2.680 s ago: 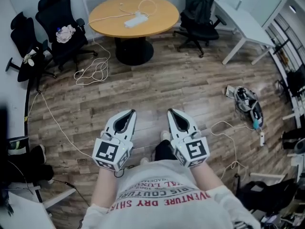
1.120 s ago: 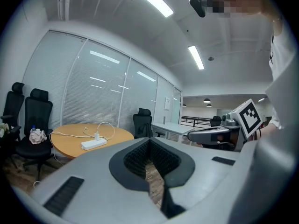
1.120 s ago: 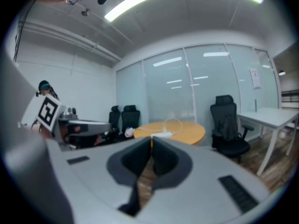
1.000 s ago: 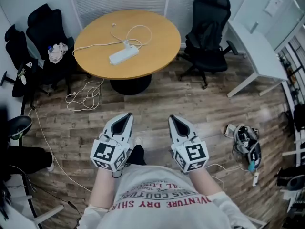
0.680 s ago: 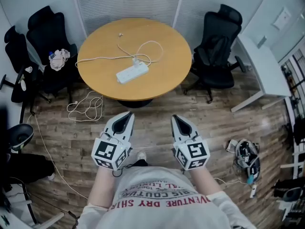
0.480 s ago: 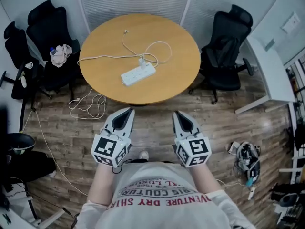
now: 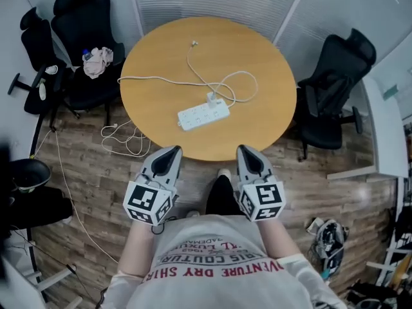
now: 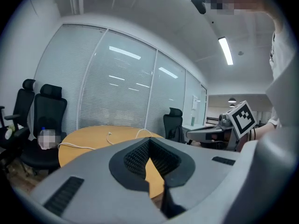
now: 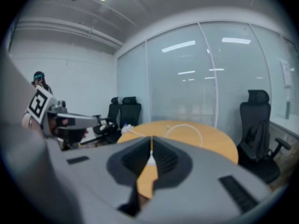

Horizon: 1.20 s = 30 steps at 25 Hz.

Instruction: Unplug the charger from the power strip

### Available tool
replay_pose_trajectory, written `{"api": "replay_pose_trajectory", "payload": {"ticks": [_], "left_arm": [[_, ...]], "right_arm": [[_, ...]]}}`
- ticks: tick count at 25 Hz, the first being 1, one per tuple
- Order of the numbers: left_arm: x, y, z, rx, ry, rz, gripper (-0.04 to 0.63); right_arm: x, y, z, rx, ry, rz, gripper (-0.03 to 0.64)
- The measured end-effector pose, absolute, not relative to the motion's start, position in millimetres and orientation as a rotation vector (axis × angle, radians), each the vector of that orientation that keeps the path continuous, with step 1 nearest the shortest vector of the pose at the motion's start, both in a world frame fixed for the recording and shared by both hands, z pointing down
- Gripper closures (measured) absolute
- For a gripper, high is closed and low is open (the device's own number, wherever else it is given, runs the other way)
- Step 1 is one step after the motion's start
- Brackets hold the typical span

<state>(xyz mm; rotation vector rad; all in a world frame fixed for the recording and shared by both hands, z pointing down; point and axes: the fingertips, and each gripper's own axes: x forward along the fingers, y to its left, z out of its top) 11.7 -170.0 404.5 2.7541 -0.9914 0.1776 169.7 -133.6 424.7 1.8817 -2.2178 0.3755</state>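
A white power strip [image 7: 203, 116] lies on the round wooden table [image 7: 154, 69], with a white charger [image 7: 212, 98] plugged in at its far right end. The charger's white cable [image 7: 241, 85] loops across the tabletop. My left gripper [image 7: 174, 150] and right gripper [image 7: 245, 149] are held side by side at the table's near edge, both shut and empty, short of the strip. The left gripper view has its jaws [image 8: 149, 141] meeting in front of the tabletop [image 8: 93, 136]. In the right gripper view the jaws [image 9: 151, 139] are also together.
Black office chairs stand at the left [image 7: 84, 24] and right [image 7: 335, 76] of the table; one holds a crumpled cloth [image 7: 98, 62]. A white cord [image 7: 125, 140] lies coiled on the wood floor. A white desk [image 7: 380, 134] and a bag [image 7: 328, 250] are at right.
The person has walked up to the table. Both shut grippers moved forward together, and their tips now reach its near edge. The power strip is much closer.
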Motion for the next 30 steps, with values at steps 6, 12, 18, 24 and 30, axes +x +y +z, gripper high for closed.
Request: {"api": "replay_pose_trajectory", "payload": {"ticks": [6, 12, 18, 24, 30], "left_arm": [[35, -228, 406, 2.696, -1.200, 0.209, 0.563], [63, -278, 408, 2.565, -1.405, 0.179, 0.563], [88, -302, 440, 2.460, -1.452, 0.266, 0.563], [103, -305, 490, 2.444, -1.370, 0.356, 0.563], [113, -316, 551, 2.484, -1.198, 0.541, 0.563]], "right_arm": [[204, -221, 431, 1.724, -2.319, 0.347, 0.588], [235, -291, 437, 1.467, -2.409, 0.307, 0.588], [253, -333, 461, 1.320, -2.436, 0.372, 0.588], [248, -348, 498, 1.217, -2.407, 0.482, 0.588], [227, -350, 526, 1.166, -2.355, 0.535, 0.588]]}}
